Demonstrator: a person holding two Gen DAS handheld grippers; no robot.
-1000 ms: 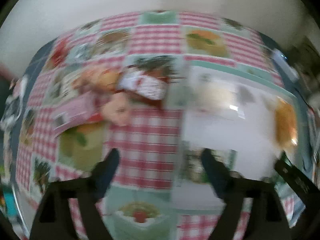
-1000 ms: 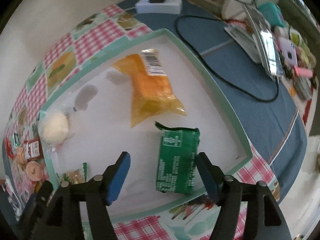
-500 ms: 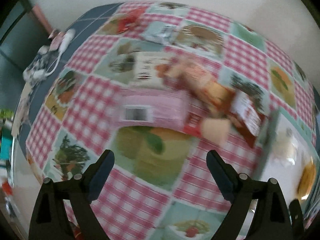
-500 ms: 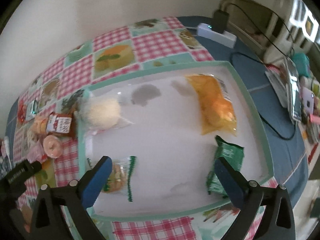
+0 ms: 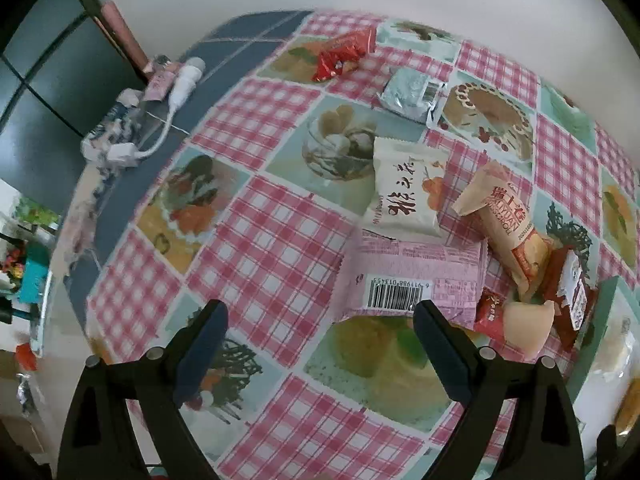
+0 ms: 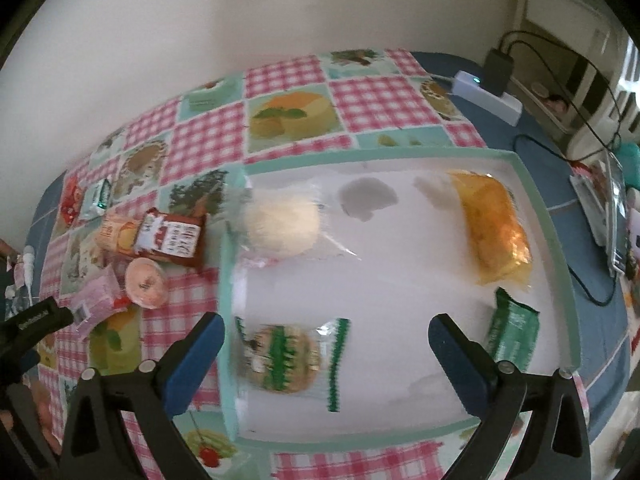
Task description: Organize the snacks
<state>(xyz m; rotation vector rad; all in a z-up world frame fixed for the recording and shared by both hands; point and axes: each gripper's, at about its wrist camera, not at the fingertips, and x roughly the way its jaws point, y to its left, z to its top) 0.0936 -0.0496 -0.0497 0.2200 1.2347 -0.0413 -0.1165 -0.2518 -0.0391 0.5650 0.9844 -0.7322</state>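
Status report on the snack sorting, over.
Left gripper open, empty, over pink packet. Right gripper just opened, empty, above tray. Four snacks in tray. Nothing blocking.

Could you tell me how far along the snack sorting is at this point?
Done: four packets lie in the tray, including the green packet and orange packet. In hand: nothing; left gripper and right gripper are open and empty. Left: the pile on the cloth, starting with the pink packet.
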